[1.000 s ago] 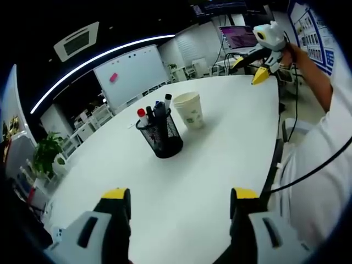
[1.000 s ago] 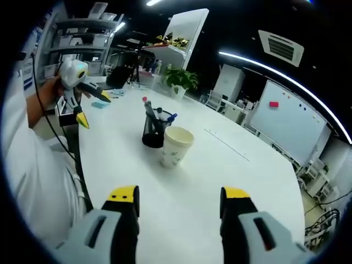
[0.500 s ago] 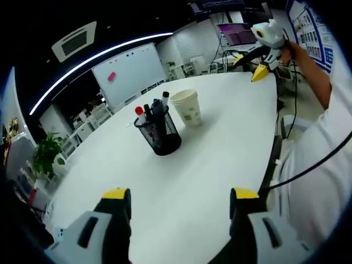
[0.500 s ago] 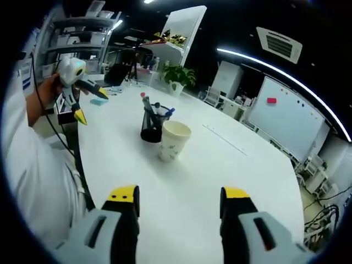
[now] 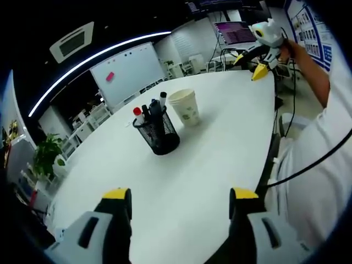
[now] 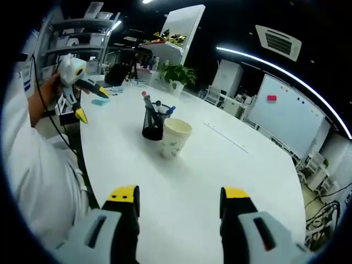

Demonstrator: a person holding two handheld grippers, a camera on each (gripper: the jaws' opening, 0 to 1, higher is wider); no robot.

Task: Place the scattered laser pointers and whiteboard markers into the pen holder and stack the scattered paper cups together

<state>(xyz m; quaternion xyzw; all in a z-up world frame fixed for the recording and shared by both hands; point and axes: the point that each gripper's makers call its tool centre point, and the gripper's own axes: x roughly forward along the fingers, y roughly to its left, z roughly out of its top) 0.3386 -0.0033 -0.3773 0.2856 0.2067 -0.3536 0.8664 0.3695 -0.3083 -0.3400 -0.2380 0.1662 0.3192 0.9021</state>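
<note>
Both tongs held up off the white counter, nothing in either. Left tongs: jaws apart, empty, yellow tips over bare counter at the near edge. Right tongs: same, jaws apart, empty.

Black mesh pen holder stands upright mid-counter, markers sticking out the top: a red cap, dark caps and a blue one visible. Can't tell markers from laser pointers at this size. Paper cups upright just beside the holder, white with a green print; looks like one stack, cup count not readable. From the right gripper view the cups sit in front of the holder, touching or nearly so, can't say which.

Each view catches the other tongs in the person's hand at the far counter edge, jaws spread.

Background: whiteboard with a pink note, potted plant, shelving
</note>
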